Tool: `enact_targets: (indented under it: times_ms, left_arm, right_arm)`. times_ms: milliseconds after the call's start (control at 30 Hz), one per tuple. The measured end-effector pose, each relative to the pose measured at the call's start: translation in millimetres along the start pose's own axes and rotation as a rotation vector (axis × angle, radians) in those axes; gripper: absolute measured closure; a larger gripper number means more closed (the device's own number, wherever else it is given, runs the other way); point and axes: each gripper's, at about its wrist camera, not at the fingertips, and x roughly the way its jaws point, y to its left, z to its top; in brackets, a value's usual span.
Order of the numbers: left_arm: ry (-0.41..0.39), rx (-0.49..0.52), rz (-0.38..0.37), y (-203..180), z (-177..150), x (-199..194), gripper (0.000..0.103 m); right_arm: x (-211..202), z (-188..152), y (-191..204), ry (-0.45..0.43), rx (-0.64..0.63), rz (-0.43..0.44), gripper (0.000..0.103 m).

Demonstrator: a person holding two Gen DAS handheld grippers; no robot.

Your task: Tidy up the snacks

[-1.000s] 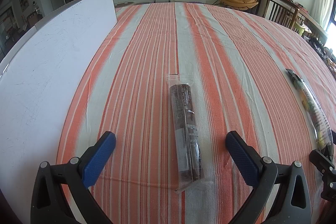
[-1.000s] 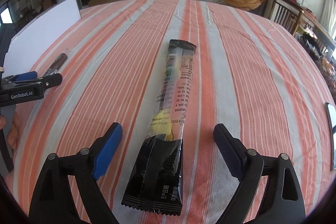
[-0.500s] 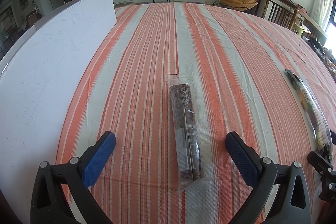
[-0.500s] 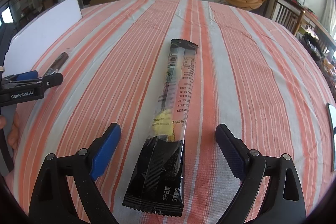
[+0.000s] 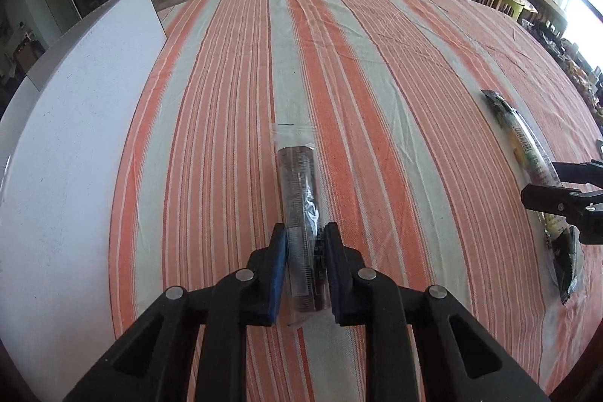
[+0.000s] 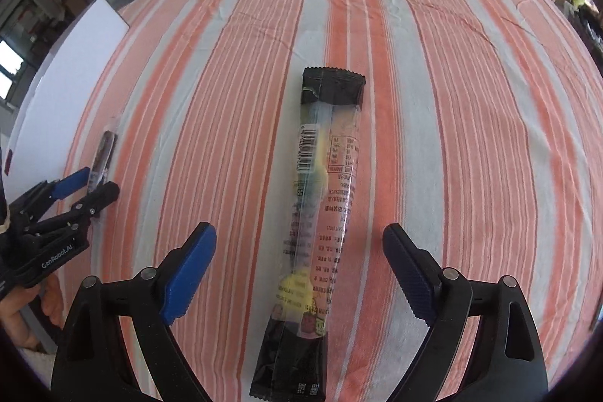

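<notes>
the brown snack (image 5: 299, 198) lay lengthwise on a pale stripe of the striped cloth (image 5: 377, 70) covering the worktop, in its clear wrapper, its near end pinched between the jaws of the left gripper (image 5: 303, 243). half a second before, those jaws had stood spread wide on either side of it; now they were pressed together on the packet, the blue pads squeezing the wrapper from both sides. the snack did not look lifted: its far end seemed flat on the cloth. that grip meant the first packet was secured and, by my reading, ready to be carried to wherever the snacks were to be gathered.

to the right of the brown snack, well apart from it, lay the long snack (image 6: 324, 198), black at both ends and clear with print in the middle, also lengthwise along the stripes. the right gripper (image 6: 299, 266) hung over its near half with the packet between its jaws. the jaws were closing but were spread well clear of the wrapper on both sides, touching nothing. since a second earlier this gripper had slid further along the packet, away from its near black end.

to the left of the brown snack, a white board (image 5: 68, 123) lay at the cloth's edge, possibly the place for the sorted snacks, though nothing confirmed that.
</notes>
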Motion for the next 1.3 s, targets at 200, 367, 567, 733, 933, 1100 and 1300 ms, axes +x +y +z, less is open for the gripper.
enact_targets:
  times_ms: [200,367,567,733,933,1100,1300]
  left_arm:
    - [-0.035,-0.171,-0.165,25,-31,-35,0.086]
    - [-0.134,-0.337,-0.34,51,-56,-94,0.086]
    - [-0.317,-0.473,-0.409,112,-56,-187,0.086]
    - [-0.435,-0.563,-0.233,206,-53,-247,0.086]
    - [-0.382,-0.643,0.068,296,-82,-237,0.086]
    - [-0.31,-0.665,0.208,314,-118,-197,0.056]
    - [-0.379,-0.61,0.345,298,-131,-204,0.007]
  right_arm:
    - [-21,-5,-4,-0.013,0.027,0.021,0.09]
    - [-53,-21,-3,-0.039,0.093,0.169,0.091]
    - [-120,3,68,-0.147,0.036,0.372,0.091]
    - [-160,34,187,-0.2,-0.115,0.553,0.091]
    - [-143,41,327,-0.156,-0.243,0.691,0.09]
    - [-82,32,398,-0.11,-0.308,0.645,0.065]
    - [-65,24,391,-0.167,-0.366,0.502,0.035]
